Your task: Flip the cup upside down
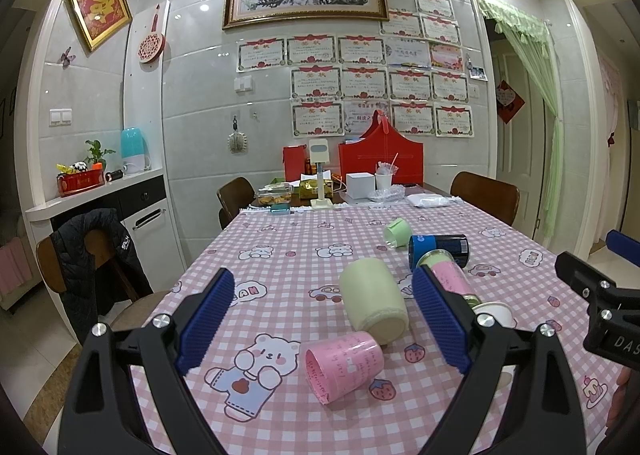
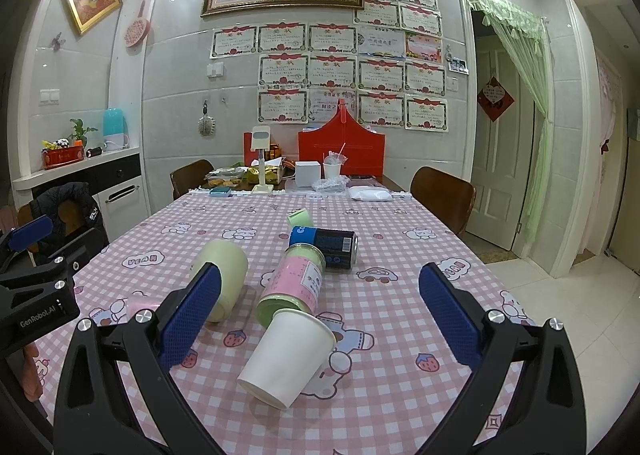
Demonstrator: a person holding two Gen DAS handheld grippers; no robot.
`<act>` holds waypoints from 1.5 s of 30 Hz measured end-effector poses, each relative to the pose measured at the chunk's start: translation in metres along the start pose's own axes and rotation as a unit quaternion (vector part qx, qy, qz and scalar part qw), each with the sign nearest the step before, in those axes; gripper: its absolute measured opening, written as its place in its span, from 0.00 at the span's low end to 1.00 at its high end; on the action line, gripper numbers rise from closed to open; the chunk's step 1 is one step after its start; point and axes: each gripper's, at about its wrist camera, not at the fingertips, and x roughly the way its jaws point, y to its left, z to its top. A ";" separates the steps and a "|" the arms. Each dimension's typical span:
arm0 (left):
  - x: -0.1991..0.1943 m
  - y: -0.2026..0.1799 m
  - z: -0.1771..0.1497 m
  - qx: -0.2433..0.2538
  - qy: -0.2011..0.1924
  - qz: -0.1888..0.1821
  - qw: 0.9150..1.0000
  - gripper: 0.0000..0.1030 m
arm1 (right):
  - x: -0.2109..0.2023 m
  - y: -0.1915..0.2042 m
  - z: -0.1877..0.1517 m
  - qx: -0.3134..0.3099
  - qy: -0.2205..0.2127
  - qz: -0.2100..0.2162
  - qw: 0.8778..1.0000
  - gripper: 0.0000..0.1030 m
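Several cups and cans lie on their sides on the pink checked tablecloth [image 1: 280, 255]. A pink cup [image 1: 344, 365] lies between my left gripper's fingers, mouth toward the camera. A cream cup [image 1: 374, 301] lies just behind it. My left gripper [image 1: 324, 319] is open and empty above them. A white paper cup [image 2: 286, 357] lies on its side, mouth toward the camera, between the fingers of my right gripper [image 2: 320, 323], which is open and empty. The cream cup [image 2: 224, 275] also shows in the right wrist view, partly hidden by the left finger.
A pink-and-green jar [image 2: 294, 283], a dark blue can [image 2: 324, 245] and a small green cup [image 2: 300, 218] lie further back. Boxes, a red bag [image 2: 342, 147] and food containers crowd the table's far end. Chairs stand at both sides.
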 end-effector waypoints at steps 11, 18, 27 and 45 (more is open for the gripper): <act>0.002 0.003 0.002 0.001 0.000 0.000 1.000 0.86 | 0.000 -0.001 -0.001 0.001 0.001 -0.001 1.000 0.93; 0.002 0.003 0.002 0.002 0.000 0.000 1.000 0.86 | 0.000 -0.001 -0.001 0.001 0.001 -0.002 1.000 0.93; 0.004 0.008 -0.003 0.003 0.000 0.002 1.000 0.86 | 0.000 -0.001 -0.003 0.001 0.001 0.000 1.000 0.93; 0.027 0.010 0.011 0.004 0.013 0.002 1.000 0.86 | 0.021 0.001 0.015 -0.001 0.013 -0.008 1.000 0.93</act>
